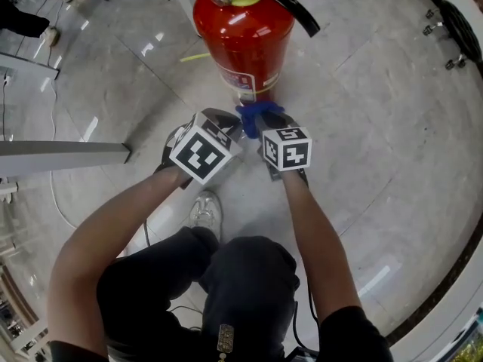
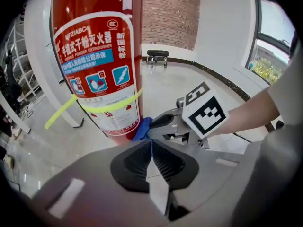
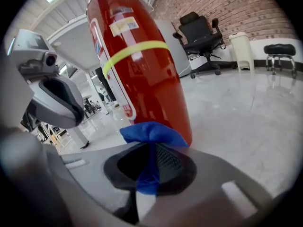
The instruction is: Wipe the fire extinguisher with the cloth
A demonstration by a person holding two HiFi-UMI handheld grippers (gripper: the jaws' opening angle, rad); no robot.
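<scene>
Seemingly, bunched blue cloth (image 3: 151, 134) touches the red fire extinguisher (image 3: 142, 79).

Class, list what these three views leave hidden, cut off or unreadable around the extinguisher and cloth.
- Fire extinguisher top: head view, cut by the upper edge.
- Where its base meets the floor: head view, covered by the cloth.
- Label small print: left gripper view, too small.
- Cloth's full size: right gripper view, bunched in right tongs.
</scene>
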